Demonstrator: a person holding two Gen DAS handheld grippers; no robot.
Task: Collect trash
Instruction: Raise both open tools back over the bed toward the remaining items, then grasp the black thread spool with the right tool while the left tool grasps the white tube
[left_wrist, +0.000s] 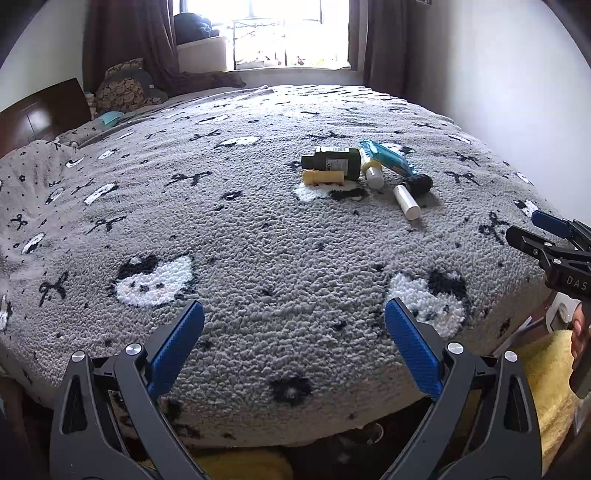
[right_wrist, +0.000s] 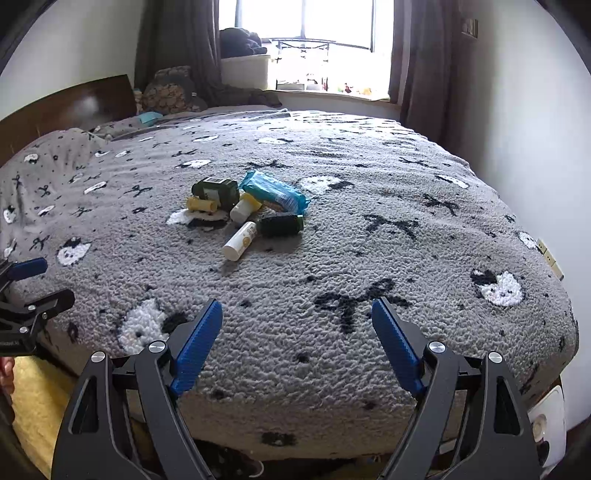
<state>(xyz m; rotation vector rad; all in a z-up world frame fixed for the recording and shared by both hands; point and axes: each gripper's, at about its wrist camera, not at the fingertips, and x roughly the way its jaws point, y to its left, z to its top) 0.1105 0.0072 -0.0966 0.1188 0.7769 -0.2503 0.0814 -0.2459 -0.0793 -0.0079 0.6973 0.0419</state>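
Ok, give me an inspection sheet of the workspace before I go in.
Surface: grey patterned blanket over a bed, flat.
Job's things: one pile mid-bed: dark bottle, yellow tube, blue packet, white tube, second white tube, dark jar.
Clutter: pillows by the headboard.
Claws: left claw open, empty; right claw open, empty; both short of the pile.
Cables: nothing seen.
Surroundings: window, curtains, white walls.

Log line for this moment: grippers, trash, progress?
left gripper: open, empty | right gripper: open, empty | trash pile: on bed blanket, untouched | collected: none seen
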